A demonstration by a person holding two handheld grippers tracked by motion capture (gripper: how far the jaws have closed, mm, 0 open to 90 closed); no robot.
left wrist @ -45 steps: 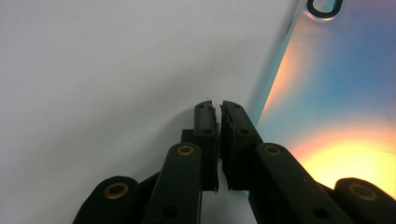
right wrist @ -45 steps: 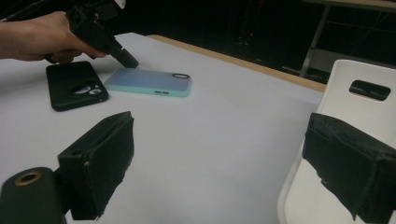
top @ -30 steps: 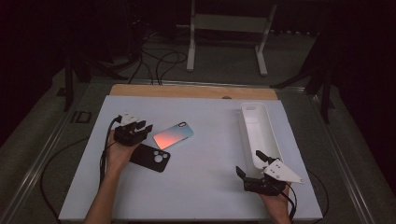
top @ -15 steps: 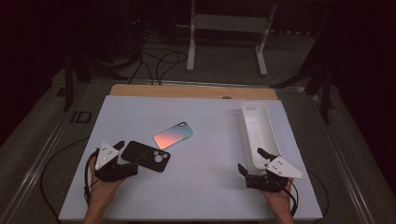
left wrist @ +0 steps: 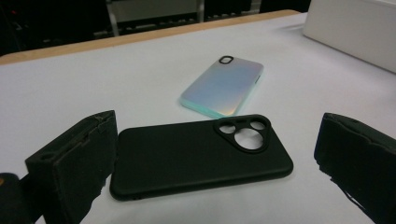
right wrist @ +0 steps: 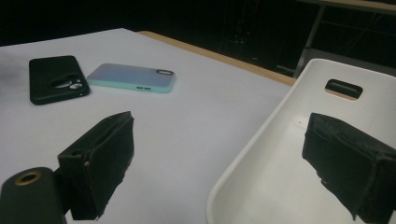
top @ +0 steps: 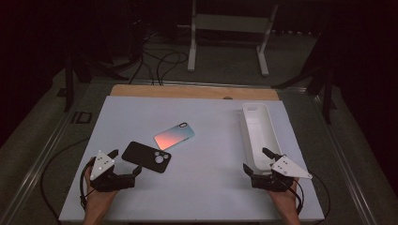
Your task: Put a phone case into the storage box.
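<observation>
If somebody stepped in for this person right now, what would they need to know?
Left gripper: jaws have just been opening, now wide, nothing between them.
Right gripper: open, holding nothing, at the near end of the white tray.
Black phone case lies flat on the table just ahead of the left gripper; iridescent phone case lies beyond it.
Tray holds nothing. Both cases probably go there.

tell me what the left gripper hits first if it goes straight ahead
Most likely the black phone case, lying flat just beyond the open left gripper; the iridescent case lies farther on.
</observation>
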